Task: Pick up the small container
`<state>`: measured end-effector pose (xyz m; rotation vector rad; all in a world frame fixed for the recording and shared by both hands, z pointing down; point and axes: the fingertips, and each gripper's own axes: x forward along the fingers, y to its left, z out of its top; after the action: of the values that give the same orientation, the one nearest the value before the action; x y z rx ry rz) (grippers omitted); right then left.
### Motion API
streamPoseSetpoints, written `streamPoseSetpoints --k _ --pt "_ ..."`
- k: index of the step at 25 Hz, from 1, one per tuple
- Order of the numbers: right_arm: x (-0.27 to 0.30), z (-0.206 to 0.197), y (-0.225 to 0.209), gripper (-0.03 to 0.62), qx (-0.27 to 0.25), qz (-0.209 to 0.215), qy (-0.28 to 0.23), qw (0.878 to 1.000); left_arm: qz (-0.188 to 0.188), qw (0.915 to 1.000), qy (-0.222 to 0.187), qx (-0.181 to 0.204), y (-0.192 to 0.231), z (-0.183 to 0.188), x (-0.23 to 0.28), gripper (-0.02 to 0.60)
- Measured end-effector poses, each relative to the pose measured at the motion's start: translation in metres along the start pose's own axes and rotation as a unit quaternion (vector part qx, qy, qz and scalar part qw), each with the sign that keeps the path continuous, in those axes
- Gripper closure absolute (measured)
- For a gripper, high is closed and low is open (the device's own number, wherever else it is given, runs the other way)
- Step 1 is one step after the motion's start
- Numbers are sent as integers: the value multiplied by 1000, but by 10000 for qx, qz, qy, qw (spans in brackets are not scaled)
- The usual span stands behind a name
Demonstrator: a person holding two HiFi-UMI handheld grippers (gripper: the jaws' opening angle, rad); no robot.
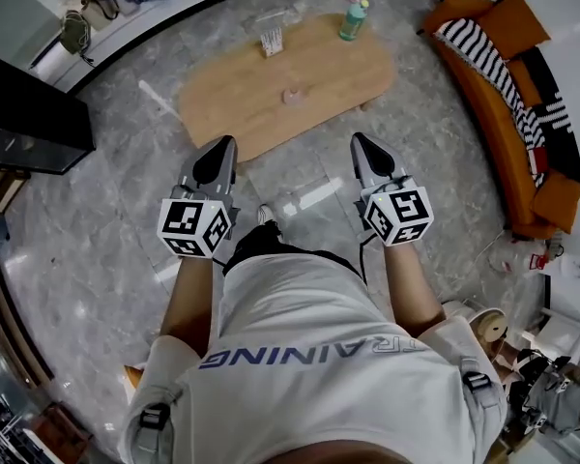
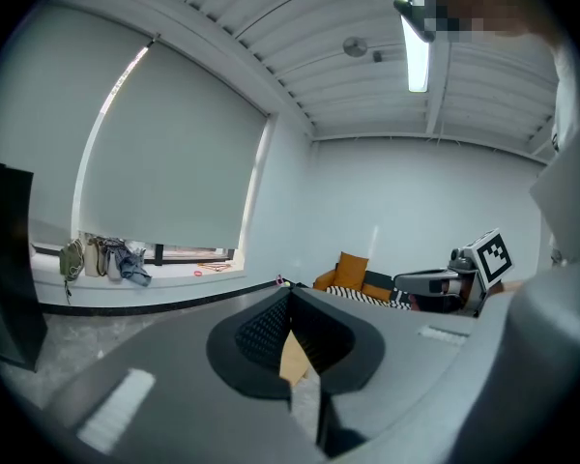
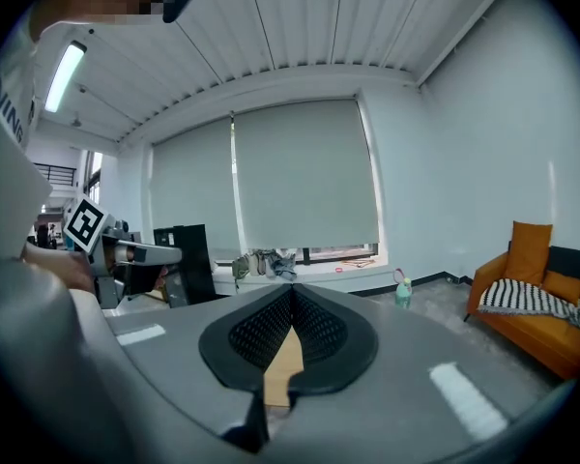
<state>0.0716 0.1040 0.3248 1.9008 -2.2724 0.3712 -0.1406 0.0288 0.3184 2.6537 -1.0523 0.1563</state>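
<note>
The small container (image 1: pixel 292 95) sits near the middle of the wooden table (image 1: pixel 222 104), at twelve o'clock from the person. It looks tiny, light and rigid, probably slick plastic, so a pinch across its sides seems best. The left gripper (image 1: pixel 222 153) and right gripper (image 1: pixel 362 153) are both closed, empty and well apart from it.

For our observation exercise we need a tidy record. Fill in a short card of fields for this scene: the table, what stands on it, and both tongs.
Place: low wooden table in front of the standing person
Task thing: small container, pinkish, near the table's middle, untouched
Also on table: green bottle at the far end
Left tongs: shut, empty, away from the container
Right tongs: shut, empty, away from the container
To the right: orange sofa with striped blanket
</note>
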Motion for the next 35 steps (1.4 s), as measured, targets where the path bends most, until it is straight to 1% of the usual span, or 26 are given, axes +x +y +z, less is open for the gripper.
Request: streamPoseSetpoints --k 3,7,10,14,16,22,25,29,32,35 --pt "32 7 1 582 -87 9 93 9999 34 10000 -3 -10 29 4 19 581" --pt "65 13 -6 582 -117 11 176 9998 60 10000 -16 -71 52 9 41 581" --pt "85 18 -10 581 -162 120 211 9996 104 9999 31 -127 58 10 54 581" --pt "110 27 -37 582 -112 166 124 9997 120 9998 76 -111 58 12 88 581" --pt "122 29 -52 582 -90 301 108 9994 243 9996 97 -144 55 13 103 581" --pt "176 31 -99 582 -14 915 238 9955 820 9964 133 -190 54 23 151 581" --pt "205 40 -130 582 3 1200 221 9925 1068 9940 188 -130 52 27 182 581" --pt "241 37 -165 582 32 1528 500 9870 1419 9893 192 -271 48 30 207 581" --pt "265 32 -177 581 87 1657 674 9838 1547 9870 267 -352 51 23 215 581" --pt "276 28 -173 582 80 1708 723 9826 1601 9850 371 -520 60 12 220 581"
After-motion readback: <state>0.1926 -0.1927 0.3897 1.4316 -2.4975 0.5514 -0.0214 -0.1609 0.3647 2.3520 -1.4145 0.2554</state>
